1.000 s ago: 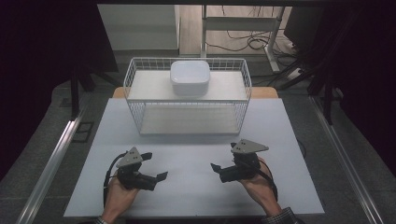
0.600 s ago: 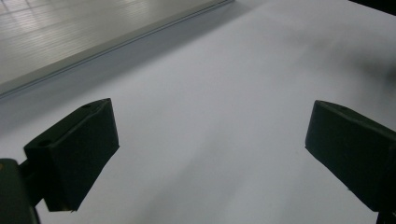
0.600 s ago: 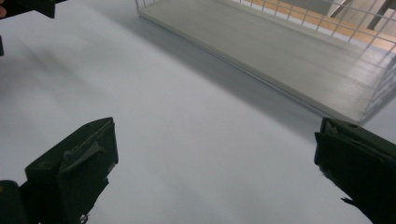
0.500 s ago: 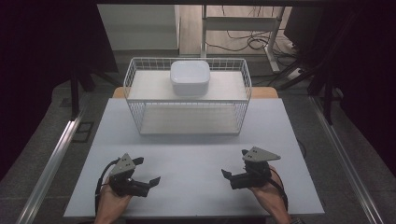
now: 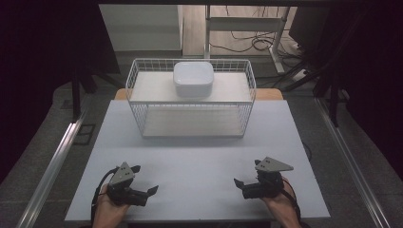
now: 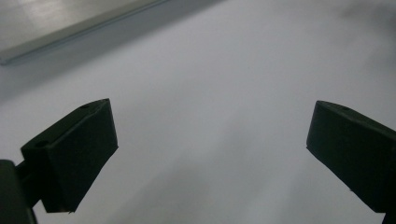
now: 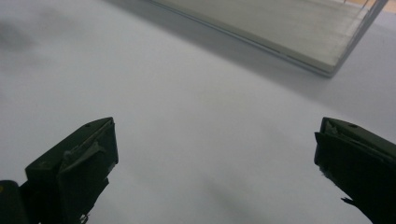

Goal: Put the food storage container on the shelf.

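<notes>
A white wire rack [image 5: 138, 102] stands at the back middle of the white table [image 5: 199, 152], and a white rounded square bowl [image 5: 192, 78] rests on its upper shelf. My left gripper [image 5: 144, 179] lies near the front left edge in a hand, open, holding nothing. My right gripper [image 5: 244, 179] is near the front right edge, also open and empty. The two point inward at each other across bare table. In the left gripper view the left gripper [image 6: 210, 154] has its jaws spread wide over plain white surface. The right gripper [image 7: 215, 158] looks the same in the right gripper view.
The rack's pale lower board [image 7: 280, 28] crosses the top of the right gripper view. A pale strip [image 6: 70, 28] runs across the top left of the left gripper view. Metal rails [image 5: 52, 161] flank the table, with cables on the floor [image 5: 247, 42] behind.
Both hands have drawn back toward the near edge of the table and moved farther apart. Both grippers stay open and empty.
</notes>
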